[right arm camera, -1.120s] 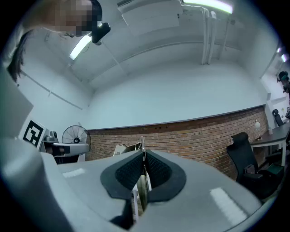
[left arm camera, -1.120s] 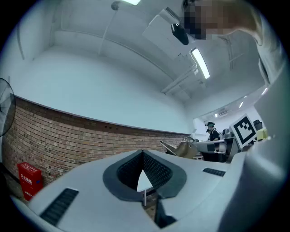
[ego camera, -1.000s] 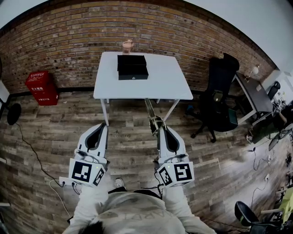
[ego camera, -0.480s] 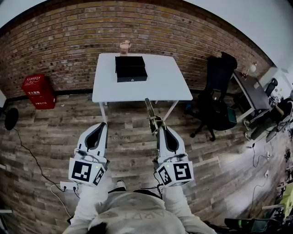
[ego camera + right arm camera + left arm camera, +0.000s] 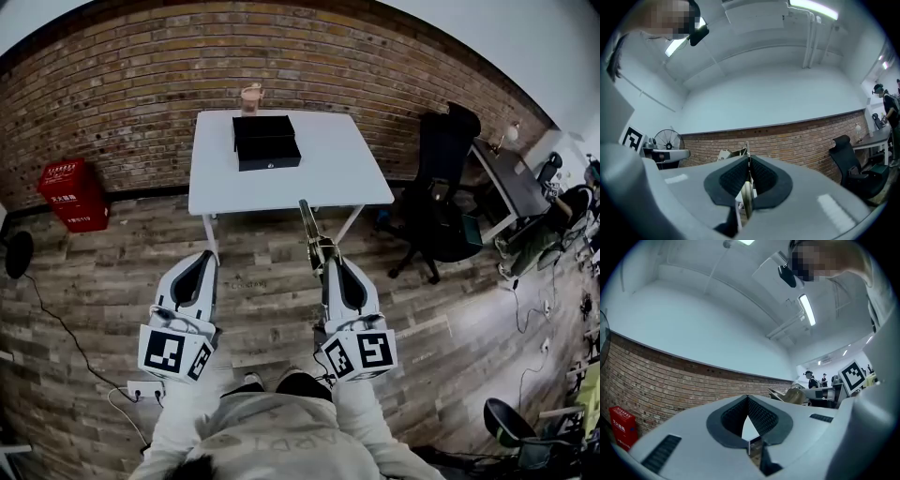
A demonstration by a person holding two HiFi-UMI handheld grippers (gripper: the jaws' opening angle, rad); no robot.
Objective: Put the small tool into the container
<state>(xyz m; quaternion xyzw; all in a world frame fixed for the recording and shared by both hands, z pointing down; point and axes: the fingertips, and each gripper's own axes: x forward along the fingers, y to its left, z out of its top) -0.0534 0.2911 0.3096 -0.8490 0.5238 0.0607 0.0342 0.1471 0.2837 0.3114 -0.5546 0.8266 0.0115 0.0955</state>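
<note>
Right tool [image 5: 328,259] clamps a slim metal implement [image 5: 309,230]; left tool [image 5: 204,255] is closed on nothing.
Both tools are held side by side over the wooden floor [image 5: 262,281], near the white bench [image 5: 328,173]. The implement sticks out past the right tool's jaws toward the bench's near edge. The black container [image 5: 267,141] sits on the far half of the bench, well apart from the implement.

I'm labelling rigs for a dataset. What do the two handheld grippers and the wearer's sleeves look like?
Both the left gripper and right gripper have pale grey tapering shells, dark ribbed pads and black-and-white marker cubes. Sleeves are light grey.
</note>
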